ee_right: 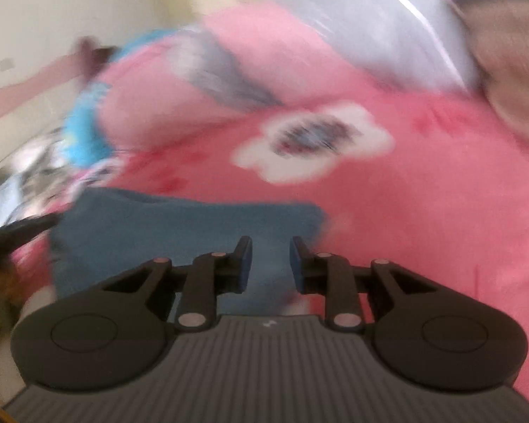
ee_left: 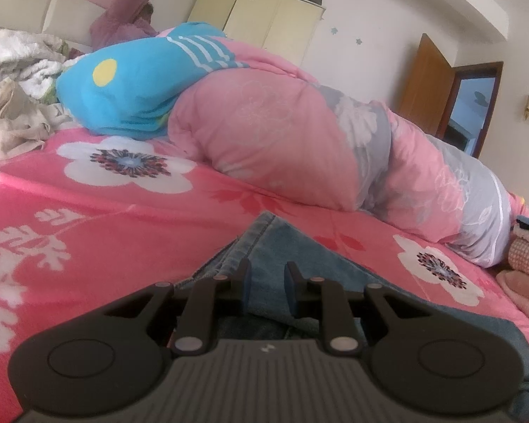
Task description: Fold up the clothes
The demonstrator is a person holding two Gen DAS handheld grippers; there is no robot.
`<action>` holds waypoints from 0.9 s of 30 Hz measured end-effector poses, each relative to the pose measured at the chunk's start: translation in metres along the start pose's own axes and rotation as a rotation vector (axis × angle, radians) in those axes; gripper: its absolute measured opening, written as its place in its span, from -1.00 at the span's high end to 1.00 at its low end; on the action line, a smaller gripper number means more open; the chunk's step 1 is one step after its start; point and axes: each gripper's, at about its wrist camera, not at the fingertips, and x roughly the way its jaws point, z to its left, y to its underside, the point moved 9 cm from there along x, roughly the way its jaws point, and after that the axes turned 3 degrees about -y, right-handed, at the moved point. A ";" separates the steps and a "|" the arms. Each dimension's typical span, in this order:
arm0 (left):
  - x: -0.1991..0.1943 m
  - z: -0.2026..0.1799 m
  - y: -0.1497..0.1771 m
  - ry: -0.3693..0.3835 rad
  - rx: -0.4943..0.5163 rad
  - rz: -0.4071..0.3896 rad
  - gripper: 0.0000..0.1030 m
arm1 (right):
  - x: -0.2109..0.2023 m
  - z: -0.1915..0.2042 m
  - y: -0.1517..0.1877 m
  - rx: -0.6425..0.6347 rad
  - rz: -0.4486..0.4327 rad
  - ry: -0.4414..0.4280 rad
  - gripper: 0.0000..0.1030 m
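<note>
Though blurred, jeans (ee_right: 180, 243) btwn tongs (ee_right: 271, 262).

Both wrist cameras sit low and close over the pink flower-printed bedsheet (ee_left: 88, 246), each looking forward past its own black gripper fingers across folded blue denim (ee_left: 282, 246) toward the rolled pink-and-grey quilt (ee_left: 282, 123) they share, the right view motion-blurred

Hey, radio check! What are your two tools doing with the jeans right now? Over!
Left tool over jeans, gap showing. Right tool over blurred jeans, gap showing, grip unclear. Pink quilt lies beyond, nothing blocking.
</note>
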 end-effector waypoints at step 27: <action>-0.001 0.000 0.001 0.001 -0.011 -0.001 0.58 | -0.032 0.070 0.001 -0.201 -0.029 -0.172 0.56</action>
